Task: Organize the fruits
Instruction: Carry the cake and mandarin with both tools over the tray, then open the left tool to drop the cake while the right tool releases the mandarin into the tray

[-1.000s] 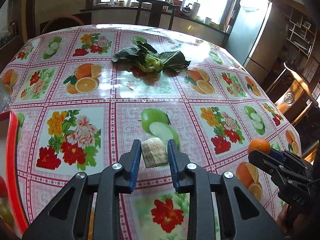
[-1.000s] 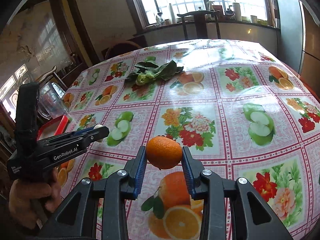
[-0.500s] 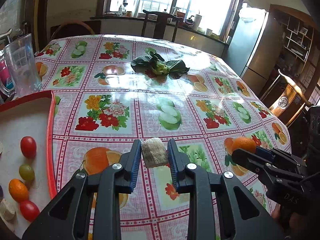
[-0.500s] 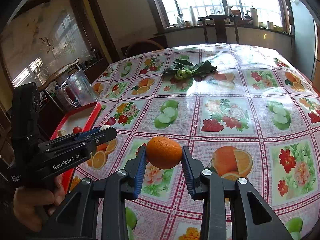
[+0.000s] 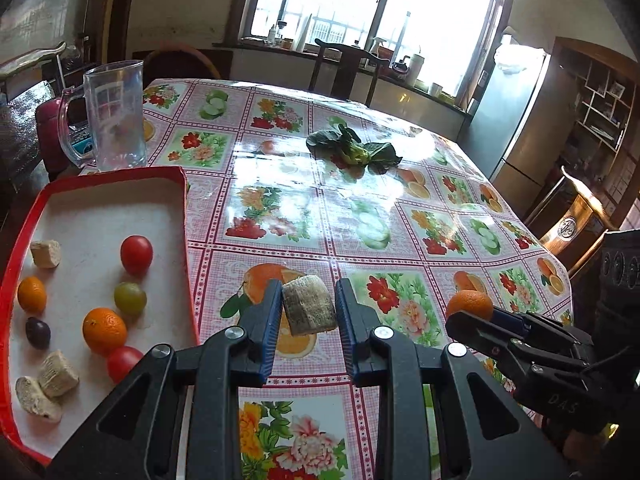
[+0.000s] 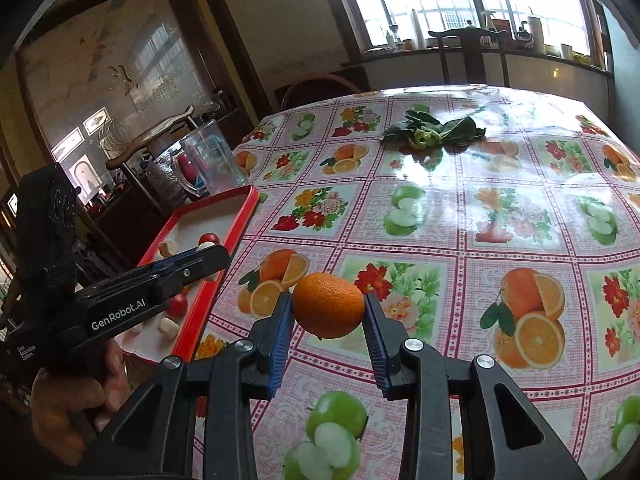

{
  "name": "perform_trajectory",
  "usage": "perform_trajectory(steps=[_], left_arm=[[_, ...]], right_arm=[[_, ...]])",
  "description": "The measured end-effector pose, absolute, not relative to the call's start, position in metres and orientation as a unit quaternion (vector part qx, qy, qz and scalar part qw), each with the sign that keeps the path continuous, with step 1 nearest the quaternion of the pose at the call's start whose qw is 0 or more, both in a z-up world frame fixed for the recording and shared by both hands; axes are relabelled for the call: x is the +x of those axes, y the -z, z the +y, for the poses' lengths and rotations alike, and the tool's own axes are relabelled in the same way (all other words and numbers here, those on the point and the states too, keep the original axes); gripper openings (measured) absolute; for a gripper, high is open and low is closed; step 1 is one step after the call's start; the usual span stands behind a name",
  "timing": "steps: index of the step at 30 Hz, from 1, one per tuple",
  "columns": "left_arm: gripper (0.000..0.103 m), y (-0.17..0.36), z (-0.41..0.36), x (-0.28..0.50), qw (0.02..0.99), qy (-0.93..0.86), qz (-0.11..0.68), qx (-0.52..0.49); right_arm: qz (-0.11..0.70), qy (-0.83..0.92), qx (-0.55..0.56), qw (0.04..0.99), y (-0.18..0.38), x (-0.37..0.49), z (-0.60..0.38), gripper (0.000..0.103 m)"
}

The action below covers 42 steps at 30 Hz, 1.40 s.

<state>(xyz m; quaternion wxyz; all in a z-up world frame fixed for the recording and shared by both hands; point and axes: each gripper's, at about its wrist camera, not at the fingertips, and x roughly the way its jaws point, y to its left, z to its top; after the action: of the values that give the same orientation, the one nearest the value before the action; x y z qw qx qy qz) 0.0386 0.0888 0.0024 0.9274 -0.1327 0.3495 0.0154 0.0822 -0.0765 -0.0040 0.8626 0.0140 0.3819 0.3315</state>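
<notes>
My left hand-held gripper (image 5: 308, 312) is clamped on a pale, fibrous cut chunk (image 5: 309, 305), probably light and crumbly. My right hand-held gripper (image 6: 328, 312) squeezes a firm, smooth mandarin (image 6: 328, 305) across its middle; the red tray (image 5: 188, 248) lies to the left.

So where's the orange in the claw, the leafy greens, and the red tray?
orange (image 6: 328, 305), right wrist view, middle of its peel.
leafy greens (image 5: 354, 148), left wrist view, the pale stem base among its leaves.
red tray (image 5: 186, 216), left wrist view, its right rim.
</notes>
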Motion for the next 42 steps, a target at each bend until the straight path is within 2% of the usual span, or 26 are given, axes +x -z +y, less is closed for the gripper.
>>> perform_trajectory(steps=[42], left_arm=[[0.024, 0.006, 0.227, -0.059, 0.917, -0.155, 0.306, -0.203]], right_arm=[[0.392, -0.441, -0.079, 0.803, 0.016, 0.032, 0.074, 0.035]])
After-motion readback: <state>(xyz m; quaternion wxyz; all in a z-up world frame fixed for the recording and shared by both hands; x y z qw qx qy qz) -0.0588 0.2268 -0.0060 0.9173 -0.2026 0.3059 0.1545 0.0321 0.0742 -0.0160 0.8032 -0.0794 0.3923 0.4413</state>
